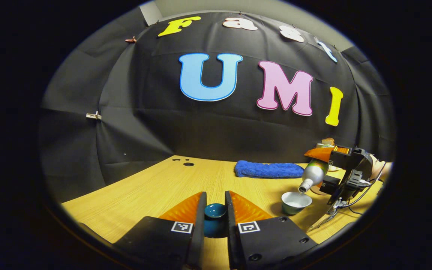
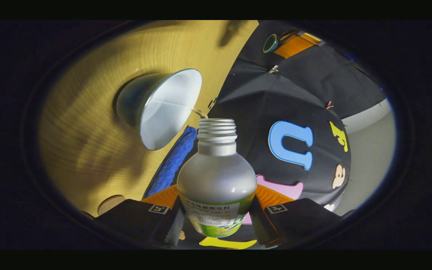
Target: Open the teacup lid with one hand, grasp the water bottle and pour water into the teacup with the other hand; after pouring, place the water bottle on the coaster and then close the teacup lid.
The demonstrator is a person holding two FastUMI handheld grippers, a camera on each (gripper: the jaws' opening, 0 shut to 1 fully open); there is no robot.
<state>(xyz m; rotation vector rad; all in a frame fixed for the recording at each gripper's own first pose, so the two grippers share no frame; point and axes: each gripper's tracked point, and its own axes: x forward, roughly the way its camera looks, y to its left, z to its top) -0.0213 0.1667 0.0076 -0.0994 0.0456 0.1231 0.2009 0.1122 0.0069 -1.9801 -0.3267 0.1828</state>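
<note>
Meanwhile the left gripper point(image 1: 215, 215) is clamping the lid point(image 1: 215, 211) beside the teacup point(image 1: 296, 202); the right gripper point(image 2: 216, 219) is squeezing the tilted bottle point(image 2: 217, 176), water trickling cupward, label unreadable.

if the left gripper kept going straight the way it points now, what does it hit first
Probably nothing soon: the left gripper, shut on the teacup lid, points over bare table toward the booth wall. The blue towel and teacup lie off to its right, though depth is unclear.

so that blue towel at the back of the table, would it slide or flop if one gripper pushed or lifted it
The blue towel looks soft and plush, so it would likely sag if lifted. Pushed, it would probably bunch rather than slide whole on the wooden table. It seems unlikely to roll or break.
</note>
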